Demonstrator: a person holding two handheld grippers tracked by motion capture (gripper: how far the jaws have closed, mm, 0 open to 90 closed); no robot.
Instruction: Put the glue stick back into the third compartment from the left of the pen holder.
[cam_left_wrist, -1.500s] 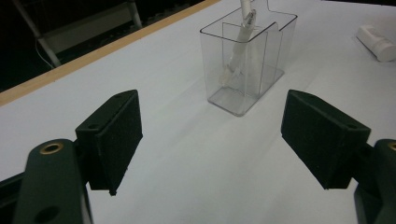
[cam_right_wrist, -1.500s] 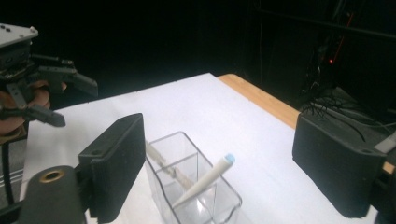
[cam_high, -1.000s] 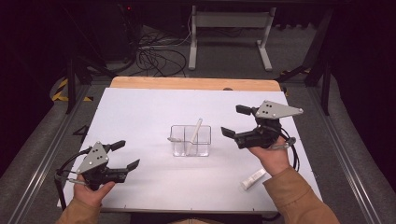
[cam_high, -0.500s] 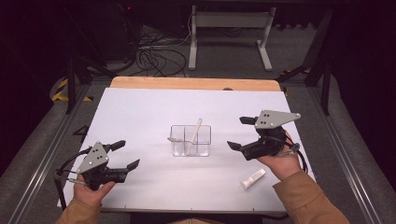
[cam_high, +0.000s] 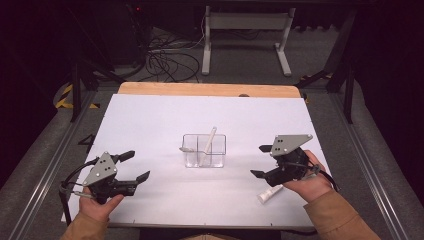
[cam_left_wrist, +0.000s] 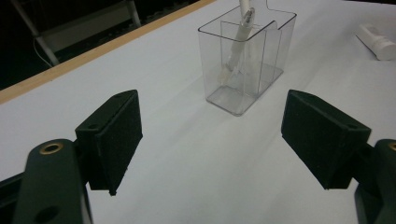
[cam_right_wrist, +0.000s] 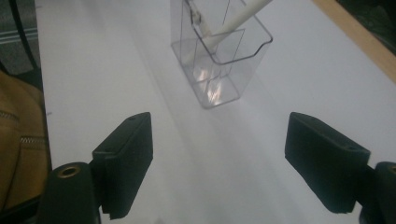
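On the white bench (cam_high: 150, 120) a clear plastic holder (cam_high: 204, 150) stands near the middle, upright, split into compartments by inner walls. A white tube-like stick (cam_high: 210, 140) leans inside it, its top poking above the rim toward 1 o'clock in the high view; which compartment its foot rests in cannot be told for sure. In the left gripper view the same holder (cam_left_wrist: 245, 60) sits at about 12 o'clock from the tongs, well apart from them, with the stick (cam_left_wrist: 238, 39) slanting in it. No brand, label or writing can be read on the holder, the stick or the tongs.

The left tongs (cam_high: 136, 166) hover at about 8 o'clock from the holder, spread wide with nothing between the pads (cam_left_wrist: 119, 140). The right tongs (cam_high: 259, 161) hang at about 4 o'clock from the holder, near it but apart; their jaws have just been closing a little, yet they stand spread with only bare bench between them (cam_right_wrist: 217, 163).

A small white tube (cam_high: 269, 193) lies flat on the bench just beside the right hand (cam_high: 310, 175), at 5 o'clock from the holder; any print on it is too small to read.
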